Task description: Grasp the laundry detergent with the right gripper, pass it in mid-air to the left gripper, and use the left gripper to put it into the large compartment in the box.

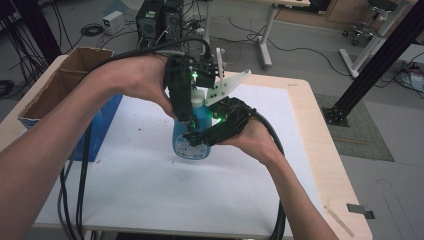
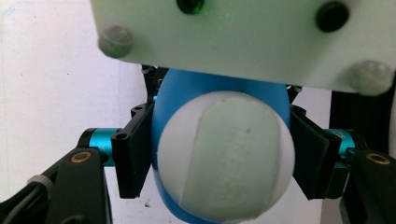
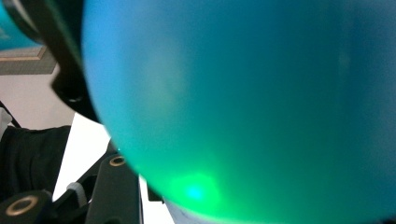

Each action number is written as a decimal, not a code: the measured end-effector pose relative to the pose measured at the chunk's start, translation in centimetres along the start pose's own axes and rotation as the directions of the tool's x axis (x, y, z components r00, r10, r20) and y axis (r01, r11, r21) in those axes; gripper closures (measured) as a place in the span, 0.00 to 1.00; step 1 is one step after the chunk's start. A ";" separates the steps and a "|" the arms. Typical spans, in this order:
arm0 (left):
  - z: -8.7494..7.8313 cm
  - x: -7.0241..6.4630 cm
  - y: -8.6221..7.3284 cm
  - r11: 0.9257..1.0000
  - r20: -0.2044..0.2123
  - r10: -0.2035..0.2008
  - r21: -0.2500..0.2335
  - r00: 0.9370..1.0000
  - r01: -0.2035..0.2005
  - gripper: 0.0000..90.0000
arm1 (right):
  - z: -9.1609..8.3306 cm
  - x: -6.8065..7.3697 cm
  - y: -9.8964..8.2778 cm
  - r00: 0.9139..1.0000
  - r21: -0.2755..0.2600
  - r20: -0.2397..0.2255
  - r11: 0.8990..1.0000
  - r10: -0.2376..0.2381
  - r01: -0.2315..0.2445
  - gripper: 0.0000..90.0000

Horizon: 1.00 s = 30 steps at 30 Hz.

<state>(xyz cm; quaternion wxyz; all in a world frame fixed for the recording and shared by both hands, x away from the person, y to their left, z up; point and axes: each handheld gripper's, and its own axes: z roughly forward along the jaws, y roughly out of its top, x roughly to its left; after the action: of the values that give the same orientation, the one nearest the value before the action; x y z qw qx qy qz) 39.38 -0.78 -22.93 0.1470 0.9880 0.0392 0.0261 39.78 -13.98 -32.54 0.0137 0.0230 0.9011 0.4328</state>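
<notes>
Left gripper (image 2: 219, 161) is clamped on the white cap (image 2: 224, 156) of a blue bottle (image 1: 192, 135). In the left gripper view both black jaws press the cap from either side, and the cap's flat top faces the camera with the blue body bulging out behind it. A white plate with a green light and two round studs sits just above, right up against the lens; can't tell which gripper it belongs to.

Right gripper (image 1: 202, 134): honestly can't tell if it's closed or not. In the right gripper view the bottle (image 3: 243, 107) is so close it's just a blurry teal blob with a green glow on it, and the jaw tips are hidden behind it. From the high view it sits low against the bottle's body, held from the right by the right hand (image 1: 255, 137), while the left hand (image 1: 137, 80) comes in over the top with the left gripper (image 1: 187, 117) pointing down.

The bottle stands upright on a white sheet (image 1: 150, 190) covering the middle of a light wood table (image 1: 325, 145). Black cables trail off both grippers toward the near edge.

Further back on the left there's an open cardboard box (image 1: 65, 80) with a blue side. Beyond the table, the floor has computer towers (image 1: 160, 20), loose wires, a desk leg and a rolling chair.
</notes>
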 end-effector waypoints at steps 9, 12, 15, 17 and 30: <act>-0.1 0.0 0.1 1.000 0.000 0.008 0.005 1.000 -0.008 0.41 | 0.1 0.0 0.0 1.000 -0.005 -0.009 1.000 -0.004 0.004 0.51; -0.1 -0.1 0.1 1.000 -0.004 0.013 0.000 1.000 -0.013 0.41 | 0.1 0.1 0.0 1.000 -0.007 -0.011 1.000 0.001 -0.001 0.51; -0.1 -0.1 0.2 1.000 -0.004 0.020 0.005 1.000 -0.020 0.42 | 0.1 0.0 -0.1 1.000 -0.012 -0.013 1.000 0.001 -0.002 0.51; -0.1 -0.2 0.2 1.000 -0.013 0.023 0.005 1.000 -0.023 0.42 | 0.0 0.1 -0.2 1.000 -0.019 -0.015 1.000 0.004 -0.005 0.51; -0.6 0.0 -0.1 1.000 -0.023 -0.010 0.010 1.000 0.010 0.42 | -1.3 0.2 -0.4 1.000 -0.032 0.018 0.999 0.024 -0.024 0.36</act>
<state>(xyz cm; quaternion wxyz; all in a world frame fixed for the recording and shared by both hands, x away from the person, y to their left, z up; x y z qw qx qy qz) 39.35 -0.46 -22.39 0.1417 0.9882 0.0458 0.0365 39.51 -15.25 -32.04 0.0169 0.0374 0.8936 0.4470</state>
